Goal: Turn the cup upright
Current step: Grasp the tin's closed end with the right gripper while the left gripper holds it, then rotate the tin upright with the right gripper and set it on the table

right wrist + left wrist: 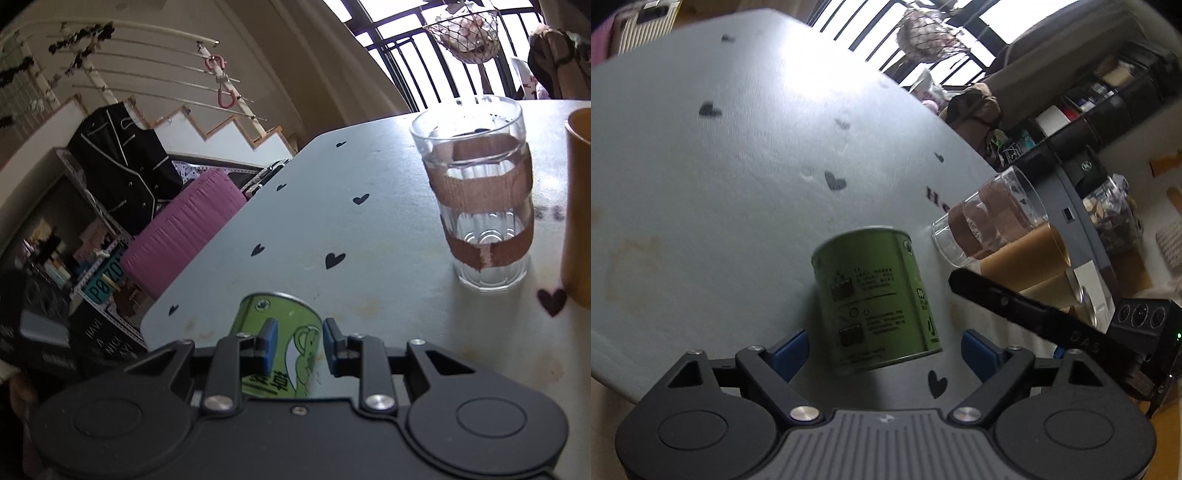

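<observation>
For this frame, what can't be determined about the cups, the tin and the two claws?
- Green tin: motion-blurred in the left wrist view, print unreadable; whether it rests on the table is unclear.
- Right wrist view: the right claw body hides the tin's lower part, so contact is unclear.
- Tan cup: cut off by the frame edge.
- Glass cup: its base is partly behind the black arm.

A pale grey tabletop [332, 206] printed with small black hearts carries everything. A green tin [877, 299] stands on it near the front. Beyond it and to the right, a clear glass [480, 192] wrapped in brown tape bands stands upright, open end up. Just beside the glass is a tan paper cup [578, 206], also upright.
</observation>
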A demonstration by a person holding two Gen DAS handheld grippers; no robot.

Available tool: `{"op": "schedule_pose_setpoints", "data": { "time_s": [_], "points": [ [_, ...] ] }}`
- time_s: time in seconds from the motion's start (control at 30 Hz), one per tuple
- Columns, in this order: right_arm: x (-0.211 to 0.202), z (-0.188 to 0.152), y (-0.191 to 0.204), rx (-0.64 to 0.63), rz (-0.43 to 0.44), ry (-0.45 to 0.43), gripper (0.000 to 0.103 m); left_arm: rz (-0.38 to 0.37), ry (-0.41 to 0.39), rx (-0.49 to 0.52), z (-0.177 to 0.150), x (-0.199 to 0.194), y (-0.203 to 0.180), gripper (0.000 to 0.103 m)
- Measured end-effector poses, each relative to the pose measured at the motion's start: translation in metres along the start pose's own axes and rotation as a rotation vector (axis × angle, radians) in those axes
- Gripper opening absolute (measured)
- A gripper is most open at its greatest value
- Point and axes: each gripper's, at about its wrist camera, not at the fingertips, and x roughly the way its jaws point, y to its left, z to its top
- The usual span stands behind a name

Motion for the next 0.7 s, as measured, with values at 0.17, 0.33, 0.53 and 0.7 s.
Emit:
{"op": "schedule_pose_setpoints", "data": {
  "time_s": [0.17,0.33,0.53,0.7],
  "points": [
    [0.008,0.010,-0.002,0.069,0.026,0.039,0.037,-0.004,0.016,-0.026,0.000,0.008,0.002,0.074],
    [0.029,0.020,-0.008,0.210,0.030,0.100,0.076,0.008,0.008,0.015,-0.001,0.005,-0.001,0.074],
    [0.064,0.025,-0.015,0.323,0.064,0.233,0.076,0.009,0.009,0.051,-0.002,0.003,-0.003,0.073],
    [0.083,0.023,-0.026,0.406,0.065,0.332,0.076,0.004,0.002,0.104,-0.005,0.003,-0.004,0.073]
  ]
}}
